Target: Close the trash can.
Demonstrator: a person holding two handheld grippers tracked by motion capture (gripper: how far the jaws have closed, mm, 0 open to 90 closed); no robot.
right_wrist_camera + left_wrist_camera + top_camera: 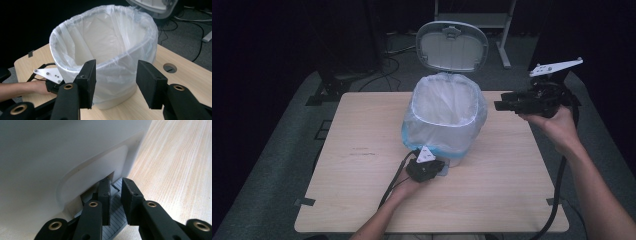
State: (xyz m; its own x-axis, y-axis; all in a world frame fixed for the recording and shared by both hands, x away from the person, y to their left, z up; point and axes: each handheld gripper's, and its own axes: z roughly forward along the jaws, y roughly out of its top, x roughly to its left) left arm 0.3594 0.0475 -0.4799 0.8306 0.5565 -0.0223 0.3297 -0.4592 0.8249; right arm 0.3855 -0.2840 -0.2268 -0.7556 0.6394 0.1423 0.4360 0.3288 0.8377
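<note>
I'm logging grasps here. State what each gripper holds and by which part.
The left gripper presses down the bin's grey foot pedal, fingers nearly shut over it. The right gripper holds nothing, open beside the lined bin.

pedal bin | white, clear liner | lid open | table centre

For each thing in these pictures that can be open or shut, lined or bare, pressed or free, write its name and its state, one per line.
Bin: upright on the table.
Lid: open, tipped back.
Bag: lining the bin, folded over its rim.
Pedal: under the left hand-held gripper, jaws nearly shut above it.
Right hand-held gripper: open, nothing between its jaws, facing the bin.
</note>
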